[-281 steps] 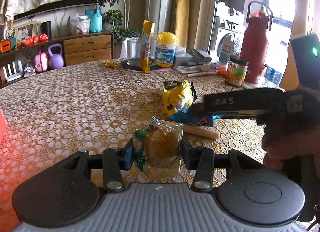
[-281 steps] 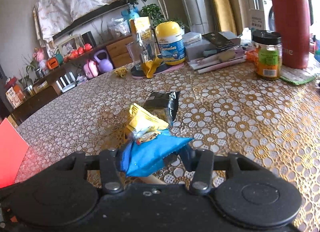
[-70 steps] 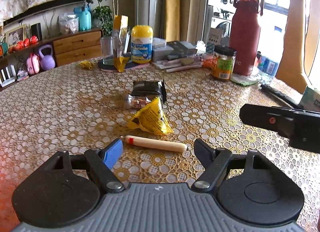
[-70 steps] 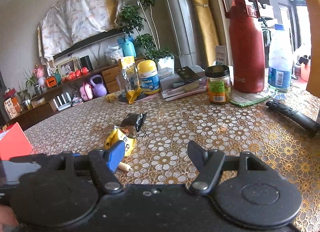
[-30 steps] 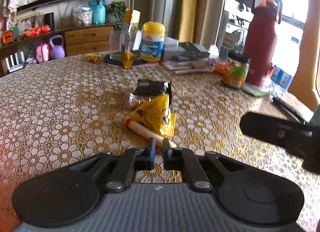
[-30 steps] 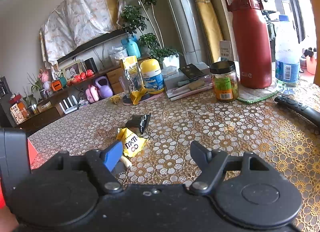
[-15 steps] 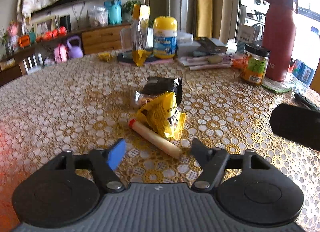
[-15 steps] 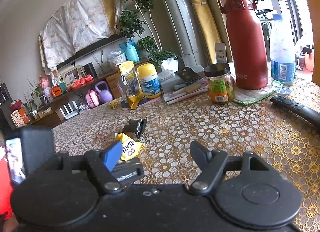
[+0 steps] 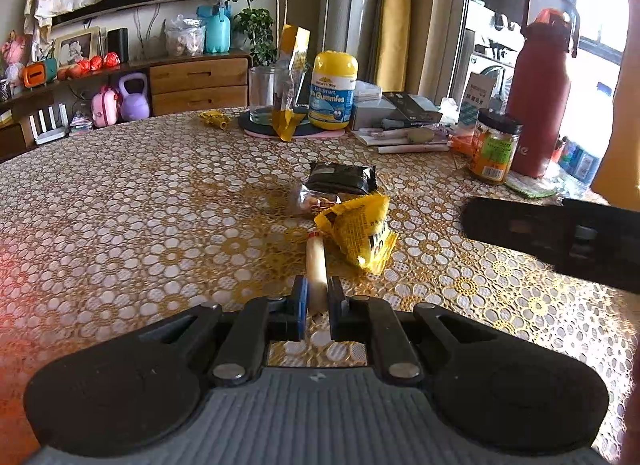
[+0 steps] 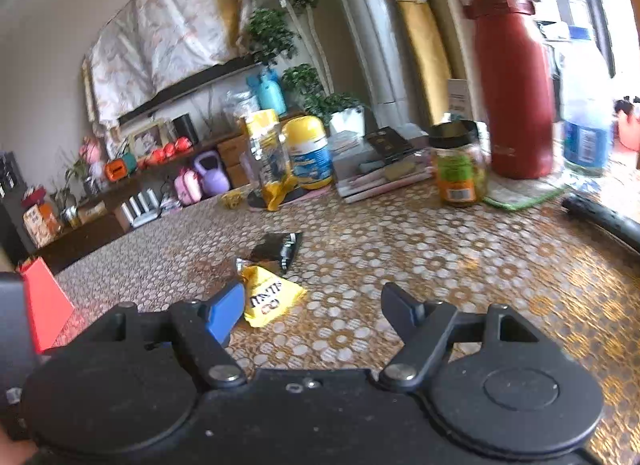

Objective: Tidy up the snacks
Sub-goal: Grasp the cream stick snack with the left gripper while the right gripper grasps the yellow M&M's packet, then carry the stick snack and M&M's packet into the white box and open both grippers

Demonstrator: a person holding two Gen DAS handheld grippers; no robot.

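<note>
Left wrist view: left gripper (image 9: 317, 297) clamped on sausage stick (image 9: 316, 265), beside yellow packet (image 9: 356, 231); bare lace tablecloth (image 9: 120, 225) to the left. Right wrist view: right gripper (image 10: 312, 311) wide, empty, above open cloth; red bottle (image 10: 510, 77) at far edge.

Sausage stick (image 9: 316, 265) left of crumpled packet (image 9: 358, 231) — on table (image 9: 120, 205).

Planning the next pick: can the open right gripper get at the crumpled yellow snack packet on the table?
Probably yes. The right gripper is open and empty, the crumpled yellow snack packet lies just ahead of its blue finger, and nothing lies between them.
</note>
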